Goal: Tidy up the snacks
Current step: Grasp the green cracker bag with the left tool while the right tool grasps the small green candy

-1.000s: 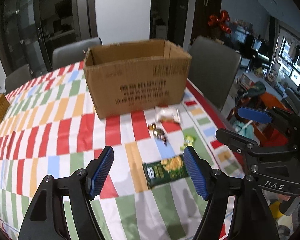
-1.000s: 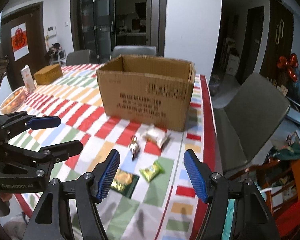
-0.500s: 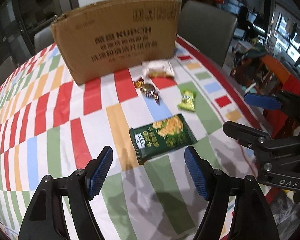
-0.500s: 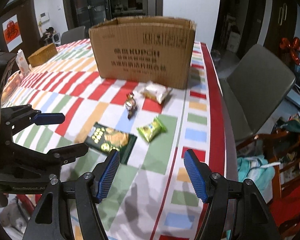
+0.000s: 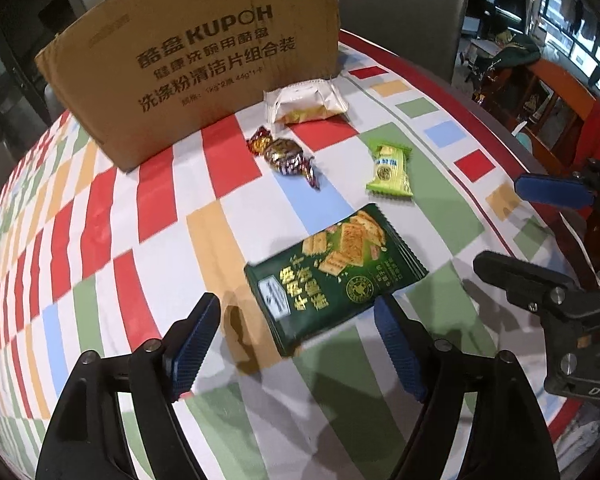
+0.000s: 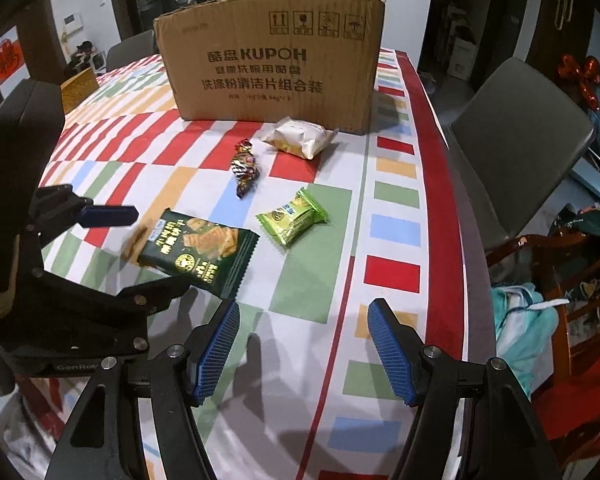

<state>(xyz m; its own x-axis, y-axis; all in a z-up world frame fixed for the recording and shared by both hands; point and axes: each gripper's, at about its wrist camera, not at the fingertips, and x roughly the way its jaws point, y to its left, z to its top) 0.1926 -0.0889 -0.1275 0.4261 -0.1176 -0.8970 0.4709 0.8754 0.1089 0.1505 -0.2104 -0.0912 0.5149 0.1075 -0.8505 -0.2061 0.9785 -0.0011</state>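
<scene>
A dark green cracker packet (image 5: 336, 272) (image 6: 200, 250) lies flat on the checked tablecloth (image 5: 100, 216). My left gripper (image 5: 298, 346) (image 6: 162, 248) hovers just over it. Its jaws are opening, the packet's near end sits between the fingertips, and the pads do not press on it. Further off lie a light green packet (image 5: 390, 170) (image 6: 292, 220), a foil-wrapped candy (image 5: 286, 156) (image 6: 245, 170) and a white packet (image 5: 306, 102) (image 6: 298, 138). Behind them stands a cardboard box (image 5: 204, 60) (image 6: 272, 68). My right gripper (image 6: 304, 352) (image 5: 540, 232) is open and empty, low over the cloth to the right.
The table's red-bordered edge (image 6: 432, 184) runs along the right. A grey chair (image 6: 520, 136) (image 5: 404, 8) stands just beyond it. Clothes and clutter (image 6: 528, 320) lie on the floor to the right. A woven basket (image 6: 78, 88) sits at the far left of the table.
Both grippers have sunk toward the table and tilted down. The left one has closed in on the dark green packet, and its jaws stand wider.
</scene>
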